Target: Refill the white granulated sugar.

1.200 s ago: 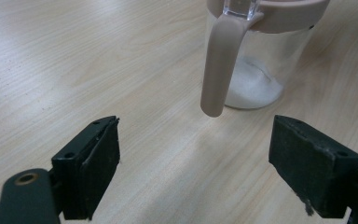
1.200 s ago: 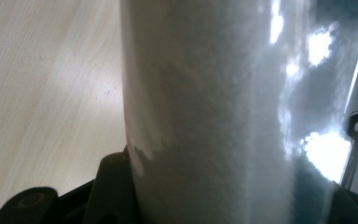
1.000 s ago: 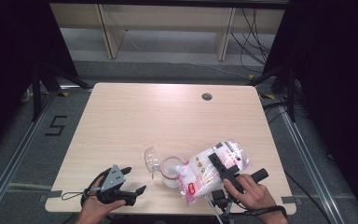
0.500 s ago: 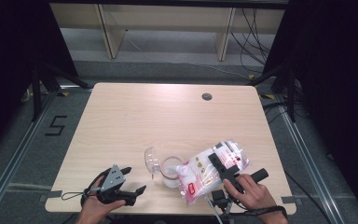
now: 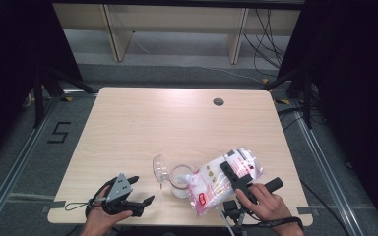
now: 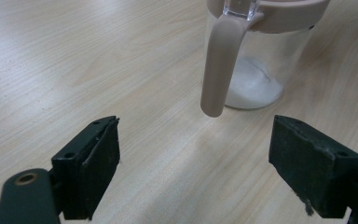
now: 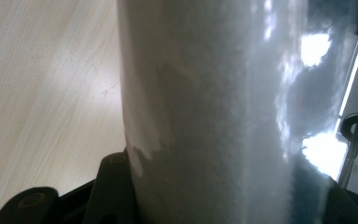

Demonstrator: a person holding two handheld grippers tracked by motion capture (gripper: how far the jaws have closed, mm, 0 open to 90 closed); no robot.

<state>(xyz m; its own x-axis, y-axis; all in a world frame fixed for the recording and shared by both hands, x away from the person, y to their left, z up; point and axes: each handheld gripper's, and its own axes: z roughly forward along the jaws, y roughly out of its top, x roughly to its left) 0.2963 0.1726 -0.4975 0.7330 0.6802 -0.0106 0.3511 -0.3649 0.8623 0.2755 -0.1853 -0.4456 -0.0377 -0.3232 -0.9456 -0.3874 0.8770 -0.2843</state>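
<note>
Bag (image 5: 221,178) of white granules, clear plastic with pink and red print, lies tilted at the near right part of the table (image 5: 177,128), its lower end resting against the rim of a clear jar (image 5: 180,180). The right gripper (image 5: 236,178) holds the bag across its middle, jaws closed on it; in the right gripper view the bag (image 7: 205,112) stands between the jaws, white contents pressed against the film. The person's right hand (image 5: 268,204) grips the tool near the table's front edge.

Jar stands upright just left of the bag, with a little white powder in its bottom. Its clear hinged lid (image 5: 159,167) is swung open to the left. In the left gripper view the jar (image 6: 256,60) shows a beige rim and a beige handle (image 6: 219,65) hanging down its side.

Left gripper (image 5: 140,194) rests at the near left, well apart from the jar, jaws spread wide with nothing between them, held by the left hand (image 5: 103,216).
</note>
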